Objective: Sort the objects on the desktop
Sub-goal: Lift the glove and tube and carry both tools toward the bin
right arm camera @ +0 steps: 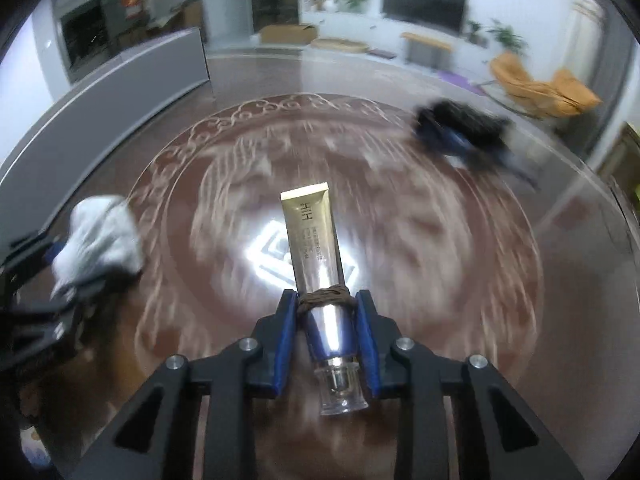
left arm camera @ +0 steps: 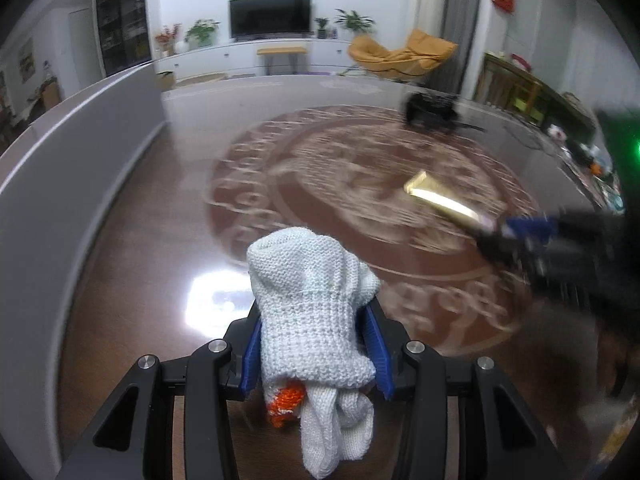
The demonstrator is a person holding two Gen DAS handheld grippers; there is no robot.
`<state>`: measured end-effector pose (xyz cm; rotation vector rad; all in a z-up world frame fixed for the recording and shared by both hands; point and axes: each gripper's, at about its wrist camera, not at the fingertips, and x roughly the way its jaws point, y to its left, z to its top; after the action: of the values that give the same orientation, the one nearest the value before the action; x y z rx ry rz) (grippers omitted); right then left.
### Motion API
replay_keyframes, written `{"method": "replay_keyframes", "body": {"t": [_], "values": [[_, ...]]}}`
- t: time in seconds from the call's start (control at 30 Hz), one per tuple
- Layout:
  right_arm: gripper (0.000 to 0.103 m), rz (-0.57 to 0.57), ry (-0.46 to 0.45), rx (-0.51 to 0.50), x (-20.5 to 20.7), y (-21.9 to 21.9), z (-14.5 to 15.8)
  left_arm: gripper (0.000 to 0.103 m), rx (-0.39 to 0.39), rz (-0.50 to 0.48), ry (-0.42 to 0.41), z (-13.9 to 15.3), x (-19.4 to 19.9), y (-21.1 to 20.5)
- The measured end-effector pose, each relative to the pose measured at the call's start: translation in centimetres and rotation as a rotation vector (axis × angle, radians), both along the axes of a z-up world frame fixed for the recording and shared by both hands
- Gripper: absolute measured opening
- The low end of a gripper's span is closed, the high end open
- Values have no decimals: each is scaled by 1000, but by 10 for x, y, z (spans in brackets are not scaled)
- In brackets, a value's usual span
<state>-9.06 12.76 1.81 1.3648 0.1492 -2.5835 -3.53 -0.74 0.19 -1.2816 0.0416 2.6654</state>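
A white knitted glove [left arm camera: 312, 304] with an orange cuff edge is bunched between the blue pads of my left gripper [left arm camera: 314, 320], which is shut on it above the table. My right gripper [right arm camera: 326, 304] is shut on a gold and silver cosmetic tube [right arm camera: 314, 240]. The tube points forward, its clear cap toward the camera, and a brown hair tie [right arm camera: 326, 294] is wound round it at the pads. In the left wrist view the tube [left arm camera: 436, 198] sticks out of the right gripper [left arm camera: 516, 232] at the right. The right wrist view shows the glove [right arm camera: 102, 236] at the left.
Below is a glossy brown table [left arm camera: 168, 240] with a pale round ornament. A blurred black and blue object [right arm camera: 464, 132] lies at its far right, seen also as the black object [left arm camera: 432, 110]. A grey partition [left arm camera: 60, 168] runs along the left edge. Clutter [left arm camera: 592, 160] lies at the right.
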Motion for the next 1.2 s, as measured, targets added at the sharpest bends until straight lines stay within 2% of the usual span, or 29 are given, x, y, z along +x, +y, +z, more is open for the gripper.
{"method": "replay_keyframes", "body": {"t": [0.07,0.17,0.2,0.23,0.27,0.3,0.33,0.4,0.57,0.83,0.93,1.1,1.2], "values": [[31,-72,28,-28,38,9,-1,46,-7,-10,1,0,5,11],[33,-145,57,-34,63,19,-2,54,-22,13,-1,0,7,20],[36,-154,60,-33,64,19,-2,62,-32,13,-3,-1,7,22],[44,-154,62,-33,64,19,-3,67,-54,12,-9,-2,7,26],[55,-157,58,-28,62,17,-4,76,-64,14,-12,-3,8,28],[60,-164,52,-23,58,16,-4,85,-65,20,-20,-4,7,27],[65,-170,47,-22,55,17,-5,88,-55,29,-36,-6,5,24],[66,-176,47,-30,58,14,-4,103,-60,15,-58,-8,0,26],[75,-194,42,-39,63,21,-5,103,-60,1,-64,-10,0,28],[82,-190,32,-31,62,21,-7,103,-60,1,-65,-10,2,28],[94,-188,12,-19,59,19,-9,103,-60,1,-65,-10,2,28],[95,-188,8,-20,59,20,-9,103,-60,1,-64,-10,3,28],[100,-204,-3,-19,57,22,-10,103,-58,1,-64,-10,4,28]]}}
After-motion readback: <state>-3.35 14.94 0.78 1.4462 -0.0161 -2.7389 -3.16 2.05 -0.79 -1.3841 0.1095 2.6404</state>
